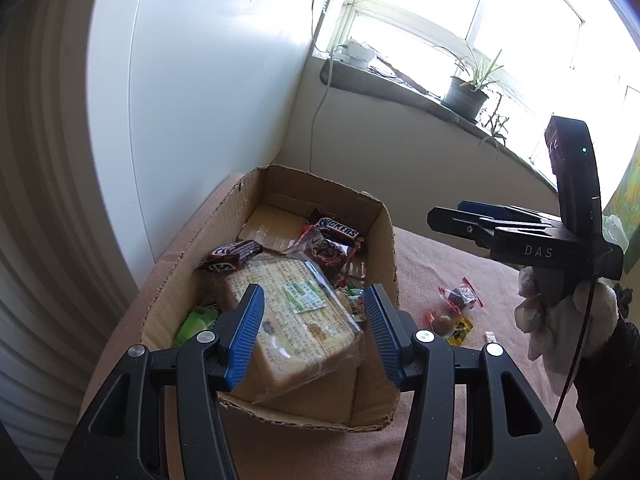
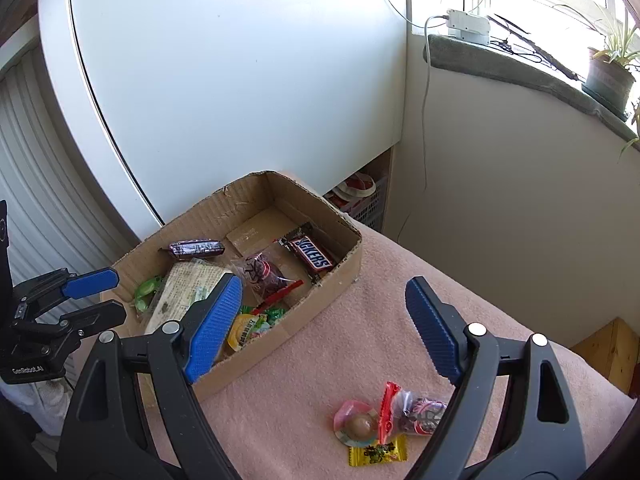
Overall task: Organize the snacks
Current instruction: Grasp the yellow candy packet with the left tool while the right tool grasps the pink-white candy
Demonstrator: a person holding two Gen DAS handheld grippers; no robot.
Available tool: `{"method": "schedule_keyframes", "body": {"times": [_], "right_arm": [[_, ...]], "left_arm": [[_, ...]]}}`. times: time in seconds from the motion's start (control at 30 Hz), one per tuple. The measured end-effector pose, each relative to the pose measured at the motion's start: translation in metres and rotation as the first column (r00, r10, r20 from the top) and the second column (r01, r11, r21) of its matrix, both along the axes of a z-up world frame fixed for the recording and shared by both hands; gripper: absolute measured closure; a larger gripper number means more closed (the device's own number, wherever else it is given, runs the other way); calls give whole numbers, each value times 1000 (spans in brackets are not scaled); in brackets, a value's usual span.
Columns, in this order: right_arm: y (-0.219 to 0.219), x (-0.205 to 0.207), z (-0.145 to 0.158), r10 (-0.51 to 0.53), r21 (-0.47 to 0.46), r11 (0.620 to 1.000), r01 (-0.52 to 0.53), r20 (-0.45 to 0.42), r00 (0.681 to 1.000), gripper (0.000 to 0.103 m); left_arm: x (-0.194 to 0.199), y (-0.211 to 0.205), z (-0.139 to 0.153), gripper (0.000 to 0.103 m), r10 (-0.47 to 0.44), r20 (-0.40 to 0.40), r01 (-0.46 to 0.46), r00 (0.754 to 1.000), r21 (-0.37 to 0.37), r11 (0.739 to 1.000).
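Note:
A cardboard box [image 1: 390, 256] [image 2: 348, 258] on the pink-covered table holds two Snickers bars [image 1: 336, 229] [image 2: 312, 258], a red-and-clear snack bag [image 2: 266, 274], a large wrapped block of crackers [image 1: 296, 320] and green sweets [image 1: 196, 322]. My left gripper [image 1: 314, 334] is open and empty above the crackers. My right gripper [image 2: 324, 326] is open and empty over the table beside the box; it also shows in the left wrist view [image 1: 472, 218]. Loose snacks lie on the cloth: a red-and-clear bag [image 2: 416, 412] [image 1: 460, 298], a round jelly cup [image 2: 358, 426], a yellow sachet [image 2: 378, 454].
A white cabinet [image 2: 240, 80] stands right behind the box. A window sill [image 2: 520, 68] with a potted plant [image 1: 466, 98] runs along the wall. A wooden stool [image 2: 608, 348] sits past the table's right edge.

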State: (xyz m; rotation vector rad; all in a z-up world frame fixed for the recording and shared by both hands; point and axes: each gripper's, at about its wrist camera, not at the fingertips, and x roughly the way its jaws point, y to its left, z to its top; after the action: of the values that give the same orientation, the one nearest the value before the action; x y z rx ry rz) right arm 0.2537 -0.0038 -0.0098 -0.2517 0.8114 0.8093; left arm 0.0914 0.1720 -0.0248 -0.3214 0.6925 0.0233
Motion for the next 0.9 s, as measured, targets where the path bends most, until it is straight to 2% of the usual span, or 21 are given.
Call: {"method": "schedule_keyframes", "body": {"times": [0.13,0.2,0.23,0.53,0.77,0.83,0.9], "right_arm": [[-32,-4,2,-26,-11,1000,26,5,1000,16],[-49,-5,1,-44,-20,999,44,9,999,7],[-58,-6,1,-54,-23,998,54,12,998,6],[-136,-13,-18,-156,-42,987,155,-37,987,6],[-161,-33,-51,-171,-75,983,165,-89,981,6],[-163,-40,-61,-167,-84,984,158,-107,980,6],[-164,-47,-71,-164,-99,983,153,-111,980,6]], "left_arm": [[1,-19,2,51,-37,4,37,999,0,999],[2,-32,3,51,-63,4,63,998,3,998],[2,-39,3,51,-77,5,77,997,3,997],[11,-99,-1,51,-201,-9,201,980,7,980],[23,-143,-21,51,-296,-57,297,953,10,955],[27,-154,-28,56,-326,-74,328,942,10,945],[33,-162,-36,67,-351,-99,353,931,4,936]]}}
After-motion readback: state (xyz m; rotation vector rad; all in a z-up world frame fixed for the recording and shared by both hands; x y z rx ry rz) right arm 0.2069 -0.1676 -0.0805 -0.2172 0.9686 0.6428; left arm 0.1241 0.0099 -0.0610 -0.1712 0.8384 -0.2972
